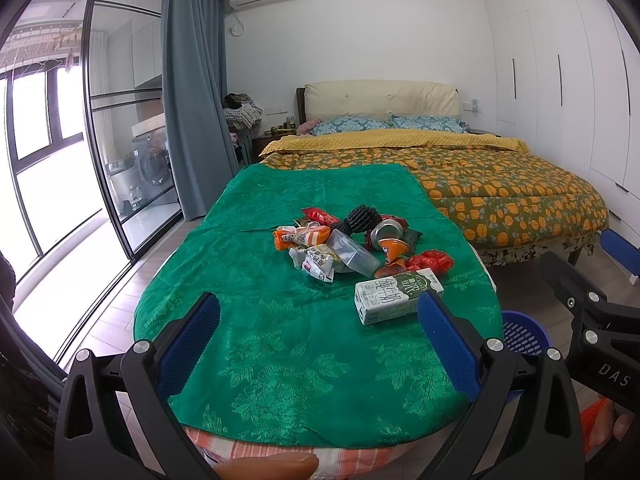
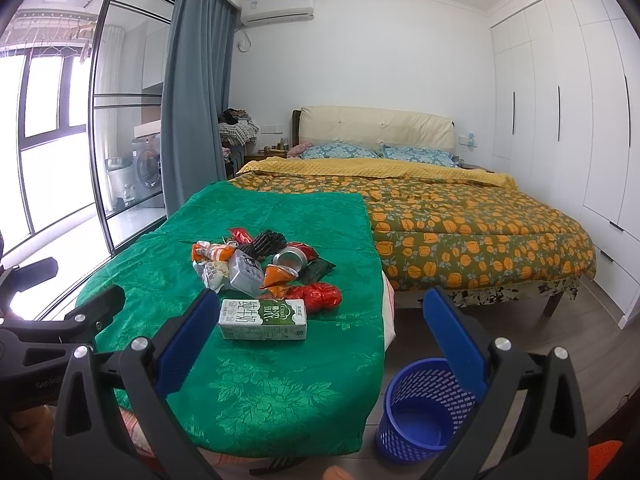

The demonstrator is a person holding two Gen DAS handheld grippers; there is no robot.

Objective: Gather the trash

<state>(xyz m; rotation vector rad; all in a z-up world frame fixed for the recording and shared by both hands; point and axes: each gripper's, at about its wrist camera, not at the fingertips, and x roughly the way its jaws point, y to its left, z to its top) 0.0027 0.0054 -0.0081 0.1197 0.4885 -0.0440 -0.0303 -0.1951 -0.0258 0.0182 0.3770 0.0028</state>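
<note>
Both the left claw and right claw are held wide and empty above the green-draped counter. A milk carton lies nearest, the trash pile at twelve o'clock beyond; the blue basket stands at four o'clock.

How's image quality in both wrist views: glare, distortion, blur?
Left wrist view: the window is blown out at left, fisheye bends the wardrobe and the corners are vignetted; the milk carton is sharp. Right wrist view: same window glare, the same bowed edges; the blue basket is clear, no motion blur.
</note>
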